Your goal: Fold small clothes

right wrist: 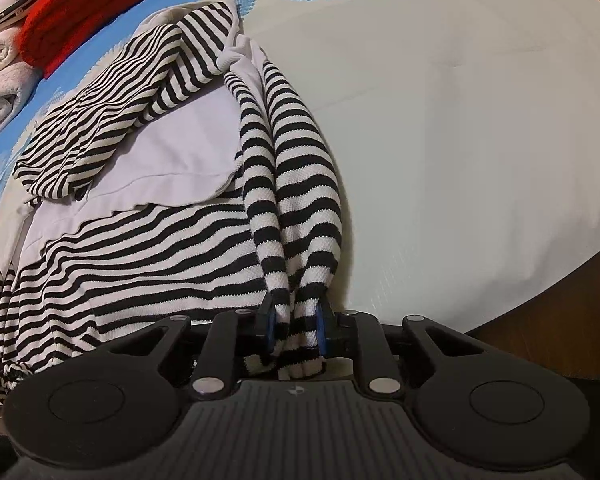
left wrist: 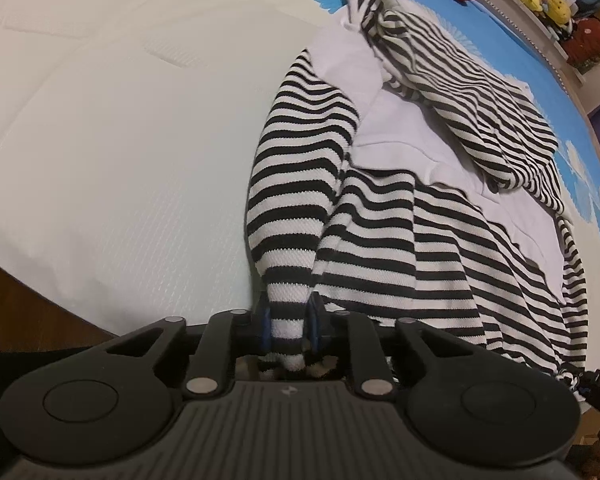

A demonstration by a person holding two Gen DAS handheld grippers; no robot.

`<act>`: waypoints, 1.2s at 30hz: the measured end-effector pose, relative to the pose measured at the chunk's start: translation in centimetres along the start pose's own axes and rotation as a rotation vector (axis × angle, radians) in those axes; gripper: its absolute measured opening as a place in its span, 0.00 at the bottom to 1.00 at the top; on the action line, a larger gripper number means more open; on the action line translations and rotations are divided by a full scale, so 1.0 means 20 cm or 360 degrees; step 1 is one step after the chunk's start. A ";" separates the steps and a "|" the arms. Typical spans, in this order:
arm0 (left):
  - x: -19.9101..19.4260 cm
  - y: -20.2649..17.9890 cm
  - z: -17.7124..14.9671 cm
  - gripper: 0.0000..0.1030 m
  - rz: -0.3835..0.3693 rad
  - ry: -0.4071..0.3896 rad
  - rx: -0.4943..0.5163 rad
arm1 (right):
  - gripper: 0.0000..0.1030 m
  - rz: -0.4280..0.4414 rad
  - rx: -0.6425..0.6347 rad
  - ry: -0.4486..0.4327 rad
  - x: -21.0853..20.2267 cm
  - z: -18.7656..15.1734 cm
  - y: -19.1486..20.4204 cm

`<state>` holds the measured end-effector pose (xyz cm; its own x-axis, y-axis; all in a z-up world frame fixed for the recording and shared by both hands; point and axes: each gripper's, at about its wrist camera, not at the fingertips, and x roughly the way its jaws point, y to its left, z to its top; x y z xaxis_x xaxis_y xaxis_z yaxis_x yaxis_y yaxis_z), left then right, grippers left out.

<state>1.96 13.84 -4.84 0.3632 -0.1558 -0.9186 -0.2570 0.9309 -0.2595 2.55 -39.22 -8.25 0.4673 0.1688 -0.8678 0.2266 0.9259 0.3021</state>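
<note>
Striped top (left wrist: 400, 248) in both tongs

Black-and-white striped garment (left wrist: 420, 240), partly folded

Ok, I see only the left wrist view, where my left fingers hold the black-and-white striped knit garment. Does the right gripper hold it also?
Observer: Yes. The right gripper is shut on a bunched fold of the black-and-white striped knit garment.
Operator: And what lies beside the red knitted item?
Observer: In the right wrist view, a folded white fleecy cloth lies just left of the red knitted item.
</note>
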 end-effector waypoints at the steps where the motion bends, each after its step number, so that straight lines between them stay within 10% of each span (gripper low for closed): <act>1: 0.00 -0.01 0.00 0.14 0.0004 -0.0010 0.0018 | 0.14 0.0005 0.0000 -0.0011 -0.01 0.00 0.00; 9: -0.20 -0.08 0.00 0.09 -0.0038 -0.0164 0.0161 | 0.07 0.0173 -0.0019 -0.0204 -0.22 0.04 0.02; 22: -1.04 -0.03 -0.02 0.09 -0.0437 -0.0356 0.0345 | 0.05 0.0661 -0.0055 -0.0569 -1.13 -0.01 -0.09; 29: -0.73 -0.05 0.22 0.09 -0.0438 -0.0187 0.0203 | 0.05 0.0592 0.0020 -0.0426 -0.94 0.12 -0.09; 36: -0.15 -0.13 0.79 0.13 -0.0410 -0.0057 0.0033 | 0.06 0.0480 -0.0028 -0.0349 -0.47 0.65 0.11</act>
<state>15.79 17.04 3.34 0.4456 -0.3775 -0.8118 -0.1333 0.8686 -0.4772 9.68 -43.08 5.69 0.6833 0.3602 -0.6351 0.0369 0.8517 0.5227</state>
